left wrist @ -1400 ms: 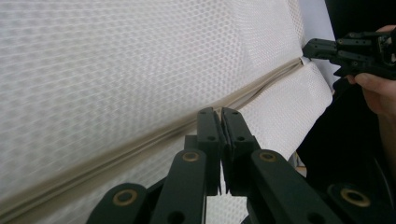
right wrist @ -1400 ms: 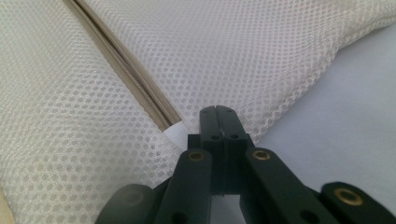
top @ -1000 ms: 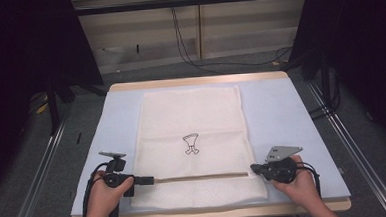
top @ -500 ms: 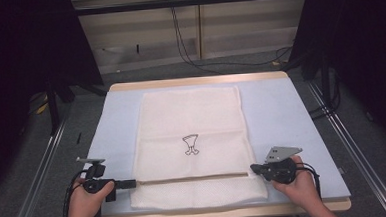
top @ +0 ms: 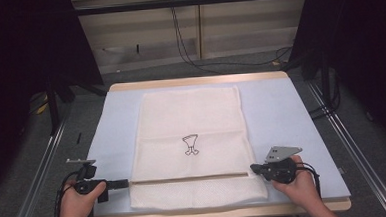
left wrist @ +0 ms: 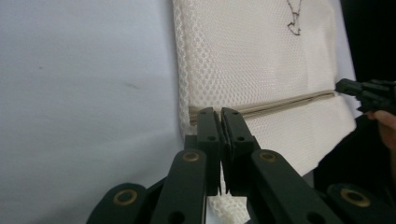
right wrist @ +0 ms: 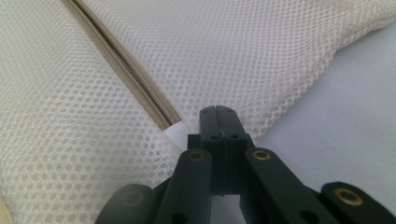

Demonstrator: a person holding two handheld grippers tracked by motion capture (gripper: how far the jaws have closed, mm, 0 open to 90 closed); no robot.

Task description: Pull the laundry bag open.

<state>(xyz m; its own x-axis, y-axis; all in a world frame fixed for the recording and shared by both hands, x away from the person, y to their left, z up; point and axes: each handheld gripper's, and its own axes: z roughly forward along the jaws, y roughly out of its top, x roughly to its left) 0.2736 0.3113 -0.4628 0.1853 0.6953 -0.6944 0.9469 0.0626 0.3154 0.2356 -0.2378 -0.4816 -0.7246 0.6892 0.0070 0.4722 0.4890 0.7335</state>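
A cream mesh bag (top: 189, 118) lies flat on the pale blue mat (top: 281, 114), with a small black drawing (top: 190, 144) printed on it. A tan zipper (top: 189, 178) crosses it near the front edge. My left gripper (top: 126, 182) is shut on the bag's left edge at the zipper's end (left wrist: 194, 113), and a bit of mesh shows under its jaws. My right gripper (top: 252, 168) is shut on the mesh at the zipper's right end, beside a white tab (right wrist: 175, 133). Whether either gripper has the zipper pull I cannot tell.
The mat covers a wooden table (top: 199, 81) whose front edge runs just below the bag. Metal rails (top: 39, 176) flank the table on both sides. Cables (top: 187, 43) hang at the back wall. Bare mat lies to the left and right of the bag.
My left hand has moved to the left, and the bag's lower left edge has come slightly left with it. The right hand has stayed where it was.
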